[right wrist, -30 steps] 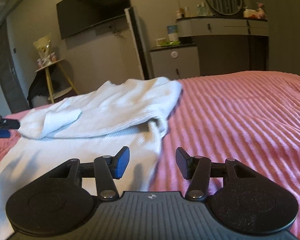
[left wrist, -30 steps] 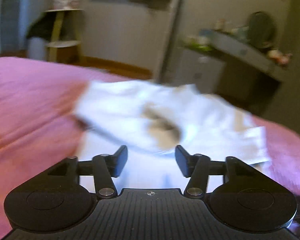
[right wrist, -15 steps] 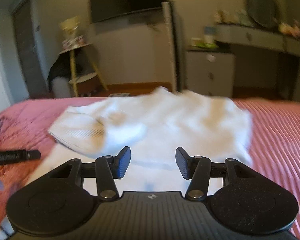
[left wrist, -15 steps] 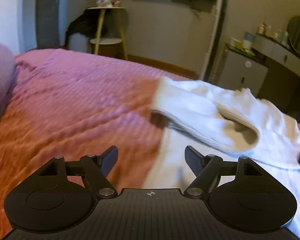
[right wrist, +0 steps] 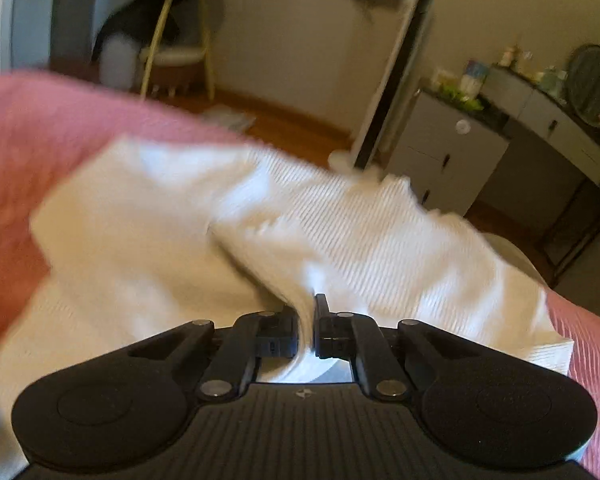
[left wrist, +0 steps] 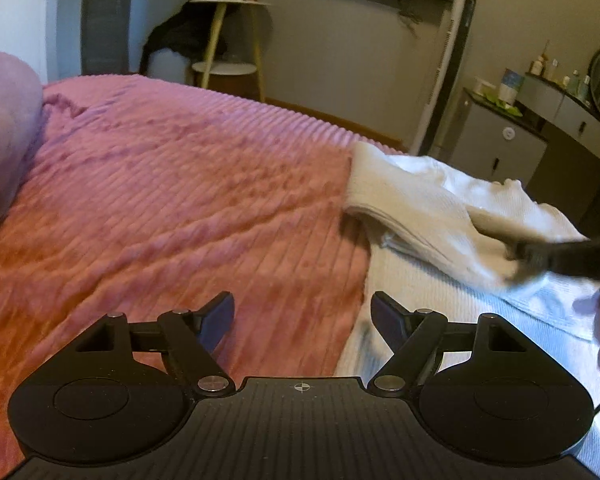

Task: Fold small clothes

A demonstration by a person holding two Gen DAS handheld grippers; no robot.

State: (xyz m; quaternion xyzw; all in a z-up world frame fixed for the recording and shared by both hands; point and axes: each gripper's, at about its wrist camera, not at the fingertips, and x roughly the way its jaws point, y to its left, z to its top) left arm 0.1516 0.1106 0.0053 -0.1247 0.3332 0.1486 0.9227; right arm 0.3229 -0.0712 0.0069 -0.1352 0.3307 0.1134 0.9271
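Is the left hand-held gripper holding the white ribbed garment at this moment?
No, the left hand-held gripper stands open over the pink ribbed blanket, with nothing between its fingers, beside the white ribbed garment.

1. The garment [left wrist: 428,216] lies on the bed [left wrist: 172,208], toward its right side and reaching its far edge in the left wrist view.
2. A folded layer of the garment rests on top of its lower layer.
3. A pillow [left wrist: 4,128] sits at the bed's left edge.
4. Beyond the bed's far edge stands a side table [left wrist: 228,40]; to its right a tall narrow unit [left wrist: 444,76], then a cabinet [left wrist: 496,148] and a dressing table [left wrist: 572,120].
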